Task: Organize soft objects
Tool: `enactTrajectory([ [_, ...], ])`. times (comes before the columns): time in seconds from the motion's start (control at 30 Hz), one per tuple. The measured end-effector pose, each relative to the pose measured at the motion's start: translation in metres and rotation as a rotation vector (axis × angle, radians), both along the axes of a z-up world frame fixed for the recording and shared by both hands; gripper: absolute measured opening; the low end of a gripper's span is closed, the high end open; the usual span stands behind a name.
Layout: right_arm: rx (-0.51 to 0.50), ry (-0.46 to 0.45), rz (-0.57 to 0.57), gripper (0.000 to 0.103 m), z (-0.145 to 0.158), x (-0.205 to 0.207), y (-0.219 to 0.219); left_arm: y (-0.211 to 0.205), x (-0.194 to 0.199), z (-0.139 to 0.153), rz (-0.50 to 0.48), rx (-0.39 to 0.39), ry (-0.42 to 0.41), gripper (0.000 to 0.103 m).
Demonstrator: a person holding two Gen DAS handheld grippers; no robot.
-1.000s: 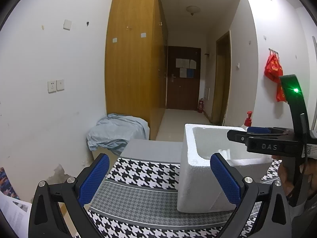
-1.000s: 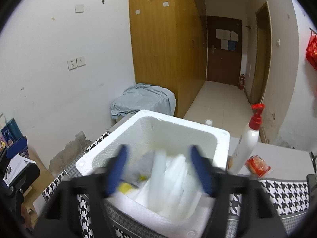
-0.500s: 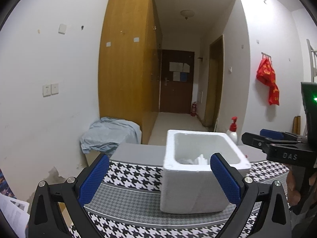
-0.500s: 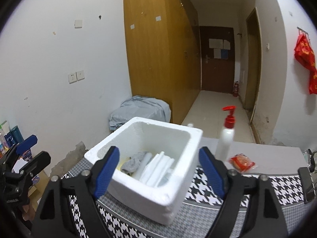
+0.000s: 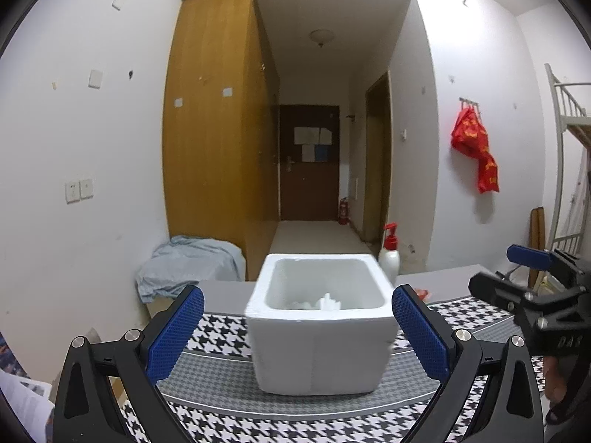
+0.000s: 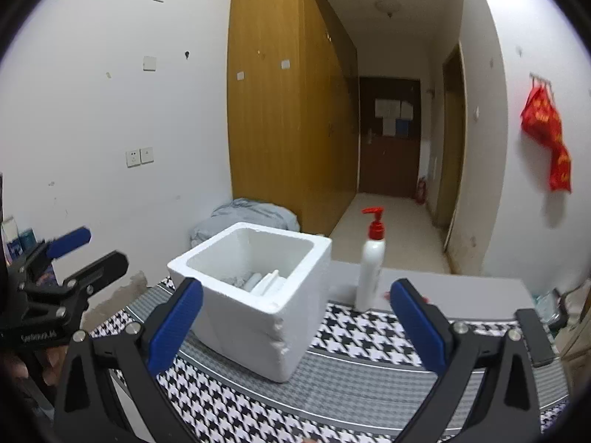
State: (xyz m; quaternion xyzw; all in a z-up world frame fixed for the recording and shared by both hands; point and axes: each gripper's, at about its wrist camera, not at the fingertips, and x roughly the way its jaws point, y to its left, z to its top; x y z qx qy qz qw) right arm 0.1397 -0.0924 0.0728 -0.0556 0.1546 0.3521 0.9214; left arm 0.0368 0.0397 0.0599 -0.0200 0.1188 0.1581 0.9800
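White square foam box (image 5: 319, 332) sits open-topped on the bench (image 6: 369, 373), which carries a black-and-white houndstooth cloth with grey bands. Inside the box: crumpled grey soft cloth (image 6: 236, 280) toward its left wall, white foam strips (image 6: 267, 283) leaning beside it. In the left wrist view only the white tips show over the rim.

Left tool (image 5: 297, 332): blue-padded fingers wide apart, nothing between the pads; the box stands ahead of them, framed in the gap, not touched. Right tool (image 6: 295, 326): its jaws have just been opening and now stand wide apart, empty; the box is ahead and left of centre, clear of both pads. Each tool shows at the edge of the other's view, to either side of the box.

Around: white pump bottle with red dispenser head (image 6: 371, 269) upright just behind the box's right corner, on the plain grey part of the bench. Small red packet (image 5: 421, 292) lies near the bottle's base, mostly hidden by the fingers in both views. Behind the bench on the left, a rumpled pale blue-grey sheet (image 5: 188, 267) heaped against the tall wooden wardrobe (image 5: 218, 129). Red plastic bags (image 5: 476, 147) hang on a wall hook at right. Dark brown door (image 5: 308, 162) at the corridor's end, a small red fire extinguisher (image 5: 344, 211) beside it. Nothing stands between the tools and the box.
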Motion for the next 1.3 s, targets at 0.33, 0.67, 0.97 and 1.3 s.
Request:
enactTrajectory([
  [0.33, 0.063, -0.032, -0.026, 0.103, -0.012, -0.028, -0.04, -0.028, -0.017, -0.004, -0.064, -0.003, -0.06, 0.102],
  [0.67, 0.074, -0.063, -0.121, 0.103, -0.04, -0.041, -0.057, -0.039, -0.016, -0.028, -0.084, 0.007, -0.06, 0.102],
  [0.97, 0.119, -0.054, -0.142, 0.103, -0.063, -0.044, -0.074, -0.038, -0.023, -0.05, -0.028, 0.035, -0.077, 0.102],
  [1.3, 0.089, -0.046, -0.145, 0.103, -0.079, -0.047, -0.073, -0.039, -0.029, -0.065, -0.022, 0.038, -0.058, 0.102],
])
